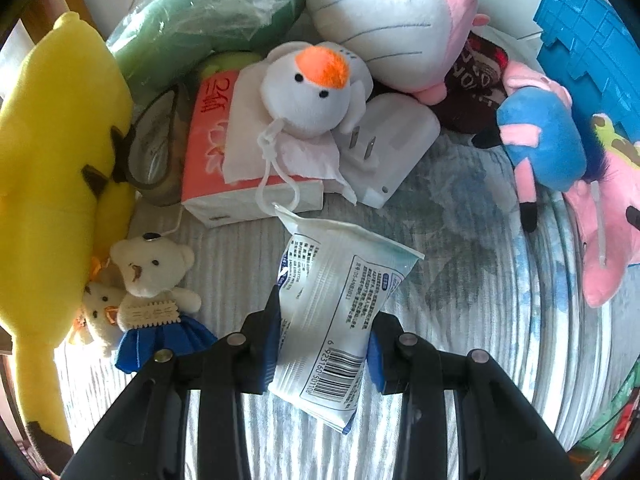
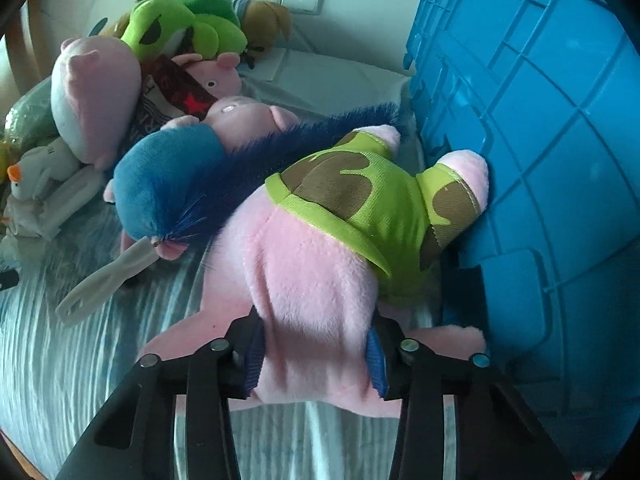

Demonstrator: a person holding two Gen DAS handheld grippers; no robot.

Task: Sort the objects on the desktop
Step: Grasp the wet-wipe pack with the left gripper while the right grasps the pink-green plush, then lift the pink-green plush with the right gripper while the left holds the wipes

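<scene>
My left gripper [image 1: 325,344] is shut on a white wet-wipe packet [image 1: 336,300] with a barcode, held just above the striped cloth. Behind it lie a tissue box [image 1: 208,148], a white snowman plush [image 1: 312,88] and a white plug adapter [image 1: 388,148]. My right gripper [image 2: 318,354] is shut on a pink plush [image 2: 312,272] in a green and brown shirt, which leans against the blue crate [image 2: 540,140].
In the left wrist view a yellow plush [image 1: 52,152], a small bear in a blue skirt [image 1: 156,280] and a green plush [image 1: 208,20] crowd the left. In the right wrist view a blue-dressed pig plush [image 2: 168,176], a white brush handle [image 2: 104,280] and more plush toys [image 2: 180,28] lie by the wall.
</scene>
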